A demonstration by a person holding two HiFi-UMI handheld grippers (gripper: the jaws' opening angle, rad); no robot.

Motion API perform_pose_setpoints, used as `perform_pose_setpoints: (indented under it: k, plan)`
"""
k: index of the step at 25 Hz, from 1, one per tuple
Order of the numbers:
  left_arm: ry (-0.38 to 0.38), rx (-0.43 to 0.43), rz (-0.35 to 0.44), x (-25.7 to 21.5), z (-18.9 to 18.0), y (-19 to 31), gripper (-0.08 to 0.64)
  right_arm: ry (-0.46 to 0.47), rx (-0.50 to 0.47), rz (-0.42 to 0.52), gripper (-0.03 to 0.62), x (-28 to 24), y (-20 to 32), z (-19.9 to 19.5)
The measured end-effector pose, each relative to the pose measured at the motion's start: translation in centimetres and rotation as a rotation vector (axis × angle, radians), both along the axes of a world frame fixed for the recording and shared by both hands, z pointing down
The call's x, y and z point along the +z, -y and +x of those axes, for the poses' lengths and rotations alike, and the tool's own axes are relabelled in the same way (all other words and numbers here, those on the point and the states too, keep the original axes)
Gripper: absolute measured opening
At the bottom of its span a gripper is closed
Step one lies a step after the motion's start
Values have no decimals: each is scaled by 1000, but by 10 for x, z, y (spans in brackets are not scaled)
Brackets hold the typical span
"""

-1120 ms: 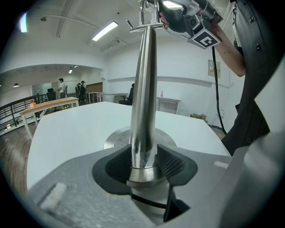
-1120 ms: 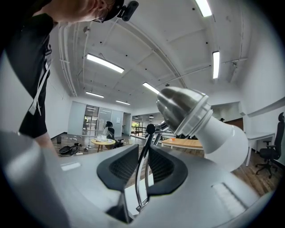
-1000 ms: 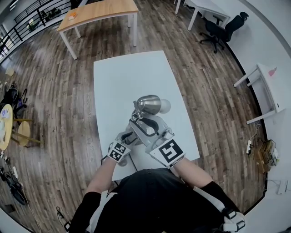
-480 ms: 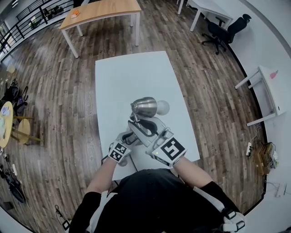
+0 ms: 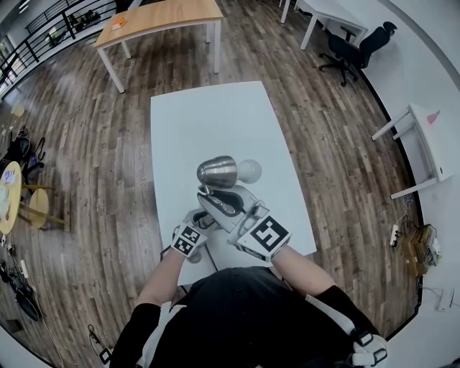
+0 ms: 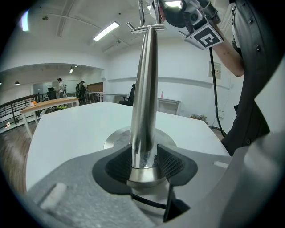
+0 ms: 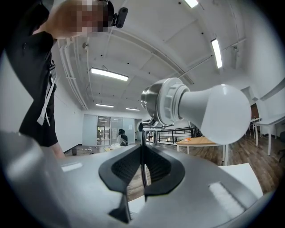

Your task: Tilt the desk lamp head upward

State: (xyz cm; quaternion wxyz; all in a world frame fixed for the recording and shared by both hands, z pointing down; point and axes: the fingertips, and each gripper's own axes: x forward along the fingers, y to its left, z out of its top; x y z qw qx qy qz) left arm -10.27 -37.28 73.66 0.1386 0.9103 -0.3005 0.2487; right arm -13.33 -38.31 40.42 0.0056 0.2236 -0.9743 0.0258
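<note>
White table on wood-plank floor; wooden table and black office chair beyond.

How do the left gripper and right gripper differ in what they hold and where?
The left gripper clamps the lamp's thick steel stem low, by the base; the right gripper, whose jaws have just been closing, pinches a thin rod up by the lamp head. The left gripper's jaws stand wider than the right gripper's. Both hold one lamp.
</note>
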Motion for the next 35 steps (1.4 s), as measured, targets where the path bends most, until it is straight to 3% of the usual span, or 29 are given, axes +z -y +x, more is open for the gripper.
perform_pose_setpoints:
  k: [5,20,24,28,30,35]
  plan:
    - [7,1,-2,1,-1,0,180,27,-17,-15,35,-4,-4,-5]
    - [-17,-14,-3,3,1,1,179,-72,-43,37,35,4,-10,-20]
    - [-24,-31,-36,-7,3,0,179,-89,-34,49,35,3,-11,-20]
    - [-28,-31,-45,-5,2,0,180,-96,10,87,50,9,-10,-13]
    - [-17,-24,-42,-5,3,0,181,-71,48,50,109,12,-8,-4]
    - [2,-19,-50,-6,2,1,183,-62,115,14,140,20,-7,23]
